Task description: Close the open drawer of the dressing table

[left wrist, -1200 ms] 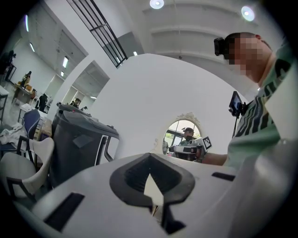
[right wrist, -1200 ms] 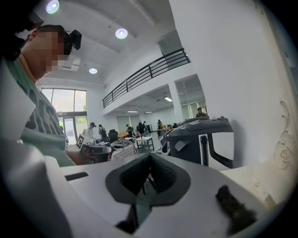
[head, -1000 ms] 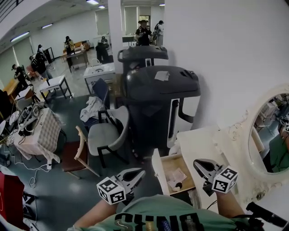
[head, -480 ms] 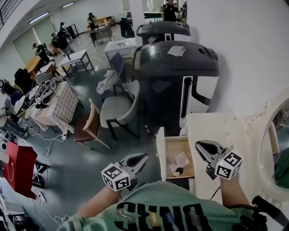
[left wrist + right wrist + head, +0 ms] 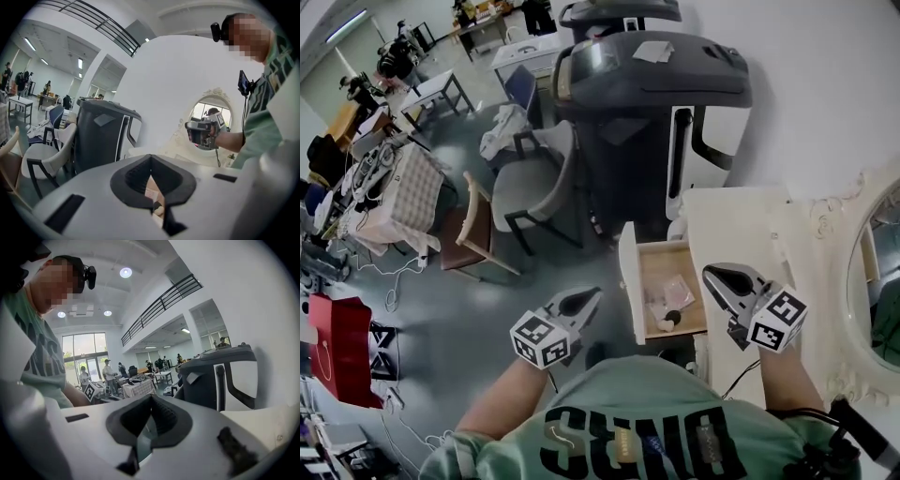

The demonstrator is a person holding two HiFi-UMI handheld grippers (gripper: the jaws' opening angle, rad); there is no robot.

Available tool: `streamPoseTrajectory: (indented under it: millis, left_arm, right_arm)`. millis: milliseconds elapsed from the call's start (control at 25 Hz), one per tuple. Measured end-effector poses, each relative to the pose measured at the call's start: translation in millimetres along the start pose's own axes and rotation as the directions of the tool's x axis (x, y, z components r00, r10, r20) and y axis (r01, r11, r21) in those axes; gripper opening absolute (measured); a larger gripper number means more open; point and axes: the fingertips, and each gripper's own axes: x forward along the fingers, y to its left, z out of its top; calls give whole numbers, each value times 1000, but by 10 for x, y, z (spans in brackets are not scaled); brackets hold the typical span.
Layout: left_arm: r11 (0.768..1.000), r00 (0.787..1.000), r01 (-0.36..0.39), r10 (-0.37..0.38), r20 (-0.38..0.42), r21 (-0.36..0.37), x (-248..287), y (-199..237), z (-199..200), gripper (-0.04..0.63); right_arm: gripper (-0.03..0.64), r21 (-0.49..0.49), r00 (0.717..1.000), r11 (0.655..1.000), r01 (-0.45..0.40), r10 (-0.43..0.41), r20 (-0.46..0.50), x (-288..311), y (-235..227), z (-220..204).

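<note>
Head view: my left gripper (image 5: 587, 298) hangs over the floor just beside the white front panel of the open pale-wood drawer (image 5: 628, 277), apart from it, its fingers pressed together. My right gripper (image 5: 713, 276) hovers at the drawer's far side, over the edge of the cream, carved dressing table (image 5: 733, 221), fingers likewise together and holding nothing. The drawer stands pulled well out from the table, with a clear flat pouch (image 5: 674, 292) and some small items lying inside. A tall dark-grey plastic machine (image 5: 649, 103) stands beyond the table, and an oval framed mirror (image 5: 874, 281) sits at the table's back.

Left gripper view: the black ribbed fingers meet with nothing between them. The table and mirror lie ahead, and my other hand shows near the mirror.

Right gripper view: the fingers are shut and empty, and the grey machine stands to the right.

Likely faults, as I judge them: a push placed near one end of the front panel could skew the drawer and jam it, and the narrow closed tips could slide off the panel's thin edge.
</note>
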Motion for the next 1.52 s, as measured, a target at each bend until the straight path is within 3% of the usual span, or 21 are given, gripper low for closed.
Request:
streamPoseTrajectory:
  millis: [320, 520, 800, 920, 1160, 1320, 1520]
  left_arm:
    - [998, 995, -17, 24, -94, 67, 323, 312, -476, 9]
    - [994, 979, 23, -1, -203, 106, 598, 427, -987, 11]
    - [981, 938, 70, -3, -345, 181, 1003, 734, -1543, 127]
    - [954, 907, 143, -19, -421, 265, 1203, 818, -1814, 150]
    - [861, 805, 303, -2, -594, 409, 1397, 1023, -2406, 200]
    - [839, 787, 321, 22, -617, 439, 1484, 1129, -2582, 226]
    - [776, 768, 371, 52, -639, 510, 1594, 1212, -2713, 227]
  right_arm:
    - [12, -7, 999, 1000, -1, 1, -39, 251, 3, -268]
    - [12, -1, 998, 1000, -16, 16, -65, 420, -20, -524]
    - [12, 38, 994, 999, -30, 34, -101, 556, -22, -822]
    - [12, 57, 994, 998, -30, 36, -107, 580, -48, -968]
    - [12, 89, 993, 996, -19, 29, -118, 555, -164, -1202]
    - [12, 115, 993, 993, -9, 23, -114, 543, -222, -1283]
    - [12, 133, 992, 991, -10, 27, -123, 554, -254, -1382]
